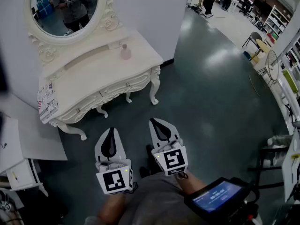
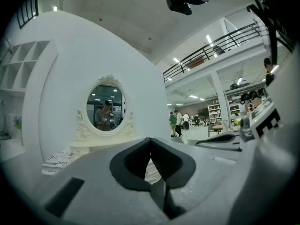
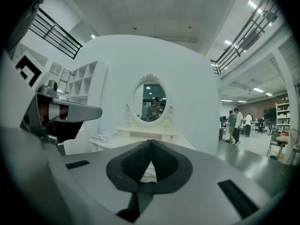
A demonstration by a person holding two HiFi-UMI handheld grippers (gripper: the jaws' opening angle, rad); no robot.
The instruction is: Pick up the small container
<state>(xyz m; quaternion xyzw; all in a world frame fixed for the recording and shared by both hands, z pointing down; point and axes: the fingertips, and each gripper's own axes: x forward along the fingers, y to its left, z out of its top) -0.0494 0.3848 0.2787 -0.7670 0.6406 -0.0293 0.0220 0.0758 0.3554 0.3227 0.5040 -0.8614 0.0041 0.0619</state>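
Holding my left hand-held gripper and right hand-held gripper low centre, both pressed together, empty — small container sits on the counter, upper left.

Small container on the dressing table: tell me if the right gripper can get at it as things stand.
Probably not yet: the right gripper is shut and held short of the dressing table. The small container stands alone, nothing blocking.

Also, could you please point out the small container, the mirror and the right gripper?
small container point(image 1: 125, 54): head view, its pink body.
mirror point(image 1: 63, 8): head view, the glass.
right gripper point(image 1: 156, 124): head view, between its shut fingertips.
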